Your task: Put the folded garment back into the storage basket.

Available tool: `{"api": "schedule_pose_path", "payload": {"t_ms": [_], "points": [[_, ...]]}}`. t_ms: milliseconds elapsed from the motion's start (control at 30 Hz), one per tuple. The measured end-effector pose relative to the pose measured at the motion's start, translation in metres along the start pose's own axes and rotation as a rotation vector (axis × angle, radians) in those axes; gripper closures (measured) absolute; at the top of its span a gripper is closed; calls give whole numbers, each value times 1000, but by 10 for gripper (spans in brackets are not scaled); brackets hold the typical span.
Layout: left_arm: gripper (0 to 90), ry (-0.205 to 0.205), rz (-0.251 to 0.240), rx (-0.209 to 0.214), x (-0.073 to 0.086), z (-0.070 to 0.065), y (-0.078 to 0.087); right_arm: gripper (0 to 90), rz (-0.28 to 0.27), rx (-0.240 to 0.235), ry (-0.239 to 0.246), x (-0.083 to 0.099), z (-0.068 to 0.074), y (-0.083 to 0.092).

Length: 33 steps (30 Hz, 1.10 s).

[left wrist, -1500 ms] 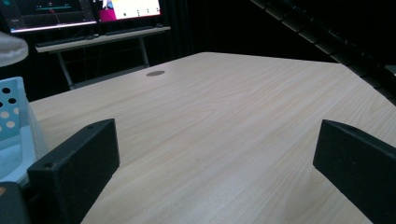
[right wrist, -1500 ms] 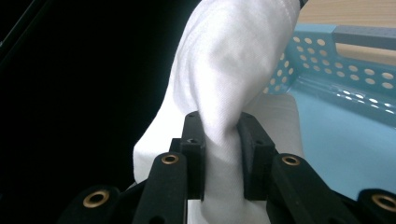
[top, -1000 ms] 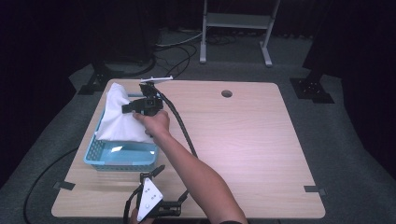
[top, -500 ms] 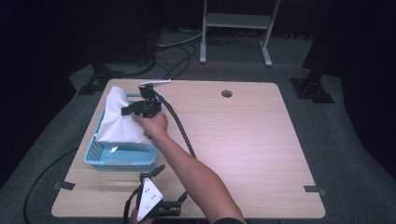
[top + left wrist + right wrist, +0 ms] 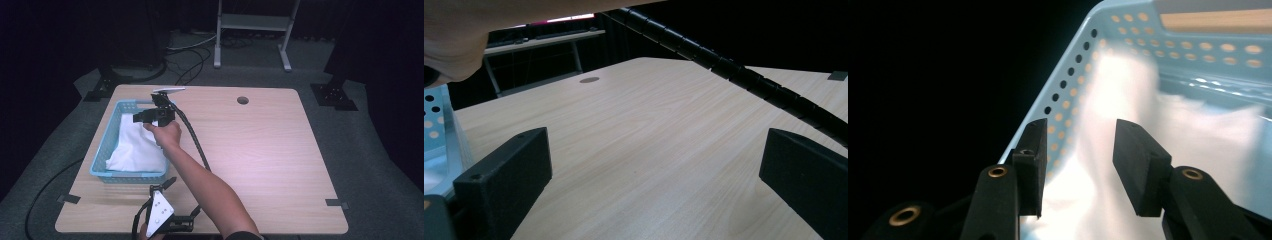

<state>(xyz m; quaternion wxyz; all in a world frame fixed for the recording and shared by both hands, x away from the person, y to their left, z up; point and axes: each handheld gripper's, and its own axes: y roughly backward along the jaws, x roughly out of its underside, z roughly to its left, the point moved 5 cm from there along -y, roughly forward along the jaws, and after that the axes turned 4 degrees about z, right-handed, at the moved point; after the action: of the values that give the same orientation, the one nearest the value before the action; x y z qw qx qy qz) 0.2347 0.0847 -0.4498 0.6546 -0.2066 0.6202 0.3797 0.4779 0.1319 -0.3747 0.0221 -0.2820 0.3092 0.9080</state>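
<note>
Wooden tabletop [image 5: 260, 150] seen from above, dark room around it. A light-blue perforated basket [image 5: 102, 150] sits at about 9 o'clock on the tabletop, near its left edge. A white cloth [image 5: 136, 146] lies inside the basket, bunched toward the near end, w/ none of it over the rim.

Right gripper [image 5: 142, 118] hangs over the basket's far end, approx. 11 o'clock from tabletop centre, person's forearm reaching diagonally across. In the right gripper view its jaws stand parted above the cloth, w/ a clear gap between them and no fabric pinched; they've just been opening. So: released, holding nothing.

Left gripper [image 5: 170, 181] rests at the near edge, about 7 o'clock, just beside the basket's near wall. In the left gripper view its jaws are spread wide over bare wood, empty.

Progress, as a judgement: the cloth looks delivered into the basket and let go, so the main step seems done. What's left is prob. only lifting the right gripper clear; maybe tidying the cloth flat.

No brand, label or readable writing on basket, cloth, tabletop or either gripper.
</note>
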Motion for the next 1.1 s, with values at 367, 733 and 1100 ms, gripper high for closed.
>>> {"api": "schedule_pose_path", "payload": {"t_ms": [367, 733, 1100], "points": [[0, -6, 4, 0, 0, -1, 0, 465, 17, 22, 38, 2, -9, 14], [0, -10, 9, 3, 0, -2, -1, 311, 49, -63, 99, 6, -2, 31], [0, -21, 10, -1, 0, -2, 0, 177, 51, -158, 187, 15, 5, 50]]}}
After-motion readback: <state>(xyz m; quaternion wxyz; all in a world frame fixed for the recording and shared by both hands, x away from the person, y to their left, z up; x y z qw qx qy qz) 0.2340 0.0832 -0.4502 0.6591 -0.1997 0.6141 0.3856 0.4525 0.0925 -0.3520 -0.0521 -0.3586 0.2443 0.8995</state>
